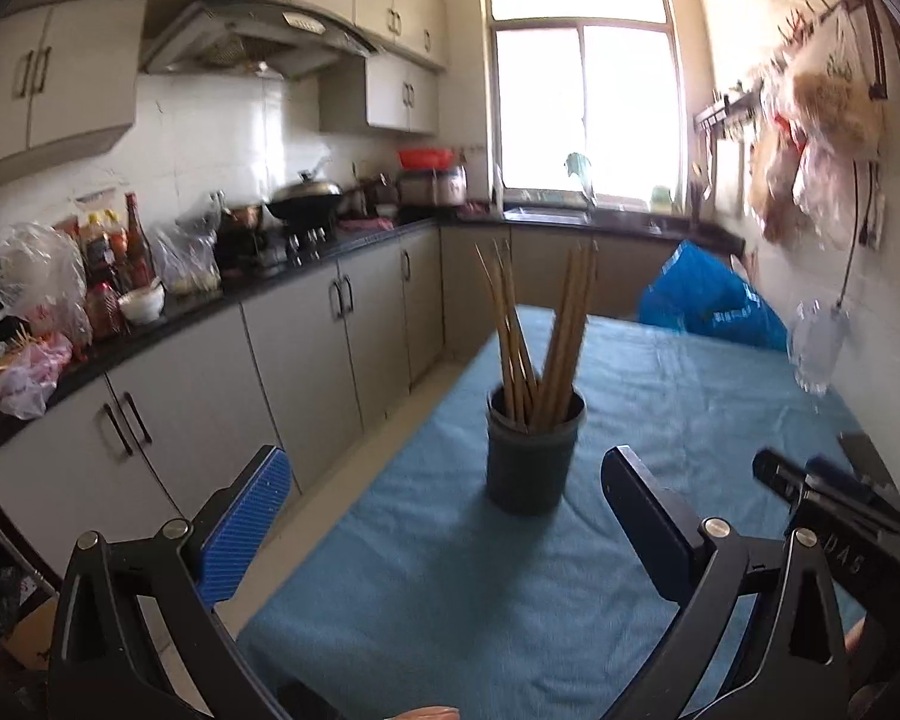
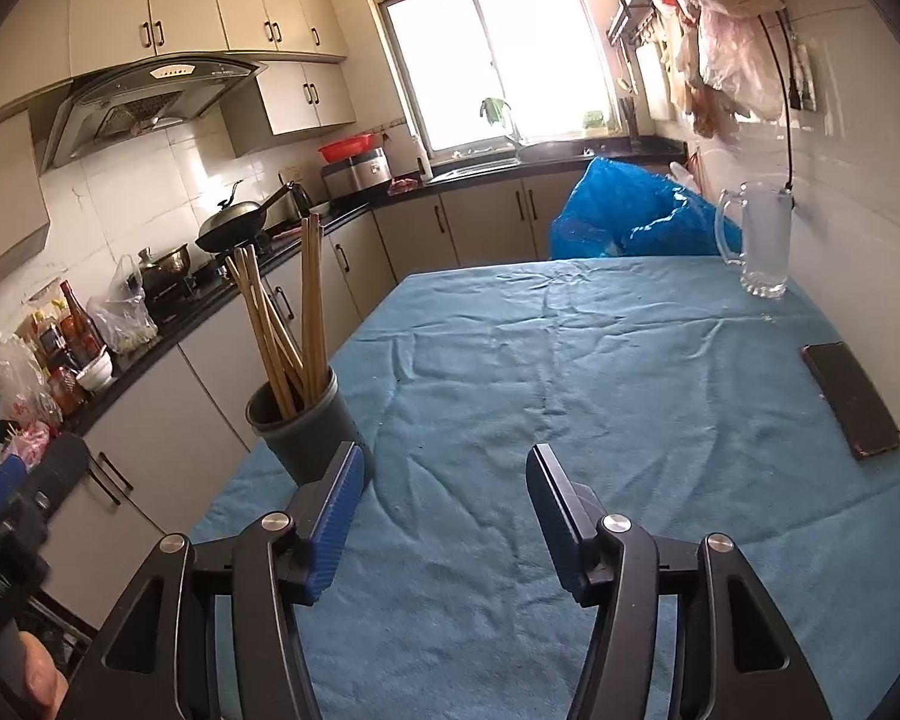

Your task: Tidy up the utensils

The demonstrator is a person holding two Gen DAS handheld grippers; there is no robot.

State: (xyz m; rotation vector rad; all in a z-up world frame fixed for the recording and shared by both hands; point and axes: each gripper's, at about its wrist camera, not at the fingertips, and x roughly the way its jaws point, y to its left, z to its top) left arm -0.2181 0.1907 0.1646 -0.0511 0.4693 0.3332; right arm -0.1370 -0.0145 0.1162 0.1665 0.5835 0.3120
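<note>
Chopsticks [image 1: 534,336] stand bundled in a dark round holder [image 1: 534,456] on the blue-clothed table [image 1: 660,396], near its left edge; in the right wrist view the same holder [image 2: 306,420] sits just ahead and left of that gripper. Sticks lean in two loose clusters, tips up. No loose utensil shows anywhere on the cloth.

Step in hand, as I judge it: collection looks finished or nearly so, since all visible chopsticks are already in the holder and both grippers are empty. Next move probably calls for either squaring up the leaning sticks or backing both hands clear without clipping the holder, which looks light and easy to tip.

Left gripper [image 1: 444,498]: fingers spread fully wide, nothing between them. Holder lies ahead on the centre line, apart from both pads [image 1: 243,531].

Right gripper [image 2: 447,510]: fingers moderately open, only bare cloth between them. The left pad [image 2: 336,519] overlaps the holder's base in the picture; cannot tell whether it touches, likely just beside.

Other items on table, well apart from the holder: glass mug [image 2: 759,240] at far right, dark phone [image 2: 852,399] near the right edge, blue bag [image 2: 630,216] behind the far end.
</note>
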